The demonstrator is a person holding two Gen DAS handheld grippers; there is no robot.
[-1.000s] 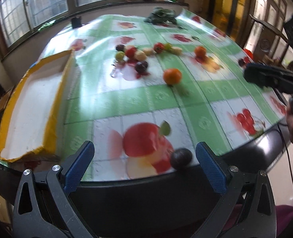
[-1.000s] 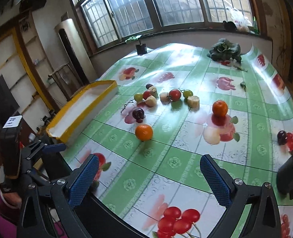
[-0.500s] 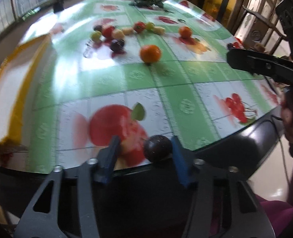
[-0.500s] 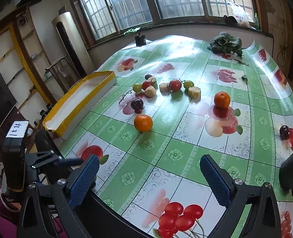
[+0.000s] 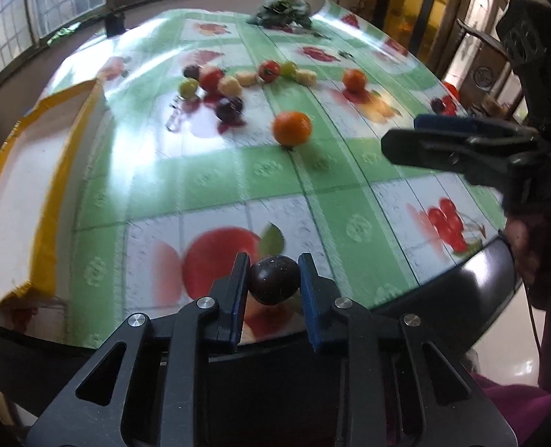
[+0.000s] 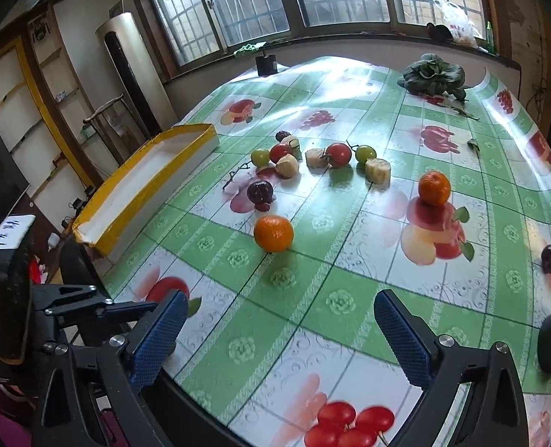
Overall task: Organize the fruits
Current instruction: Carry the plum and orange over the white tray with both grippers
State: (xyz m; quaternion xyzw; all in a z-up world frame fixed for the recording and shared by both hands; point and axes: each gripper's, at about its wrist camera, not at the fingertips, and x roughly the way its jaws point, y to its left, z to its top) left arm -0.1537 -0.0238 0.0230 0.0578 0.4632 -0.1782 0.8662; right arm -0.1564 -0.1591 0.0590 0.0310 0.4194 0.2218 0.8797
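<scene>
Left tool pinches a dark plum at the near tabletop edge; right tool hangs spread and empty.

The left tool (image 5: 273, 279) has just been closing its jaws, and both blue pads now press the sides of the dark plum (image 5: 274, 279), which sits at the near rim of the tabletop (image 5: 216, 171) over a printed red apple. The right tool (image 6: 275, 329) has its jaws spread wide above the near edge with nothing between them. Farther out lie an orange (image 6: 273, 232), a second orange (image 6: 434, 188), another dark plum (image 6: 260, 192) and a cluster of small tomatoes, green grapes and pale pieces. A yellow-rimmed white tray (image 6: 141, 193) lies along the tabletop's left side; whether anything lies in it is hard to tell.
</scene>
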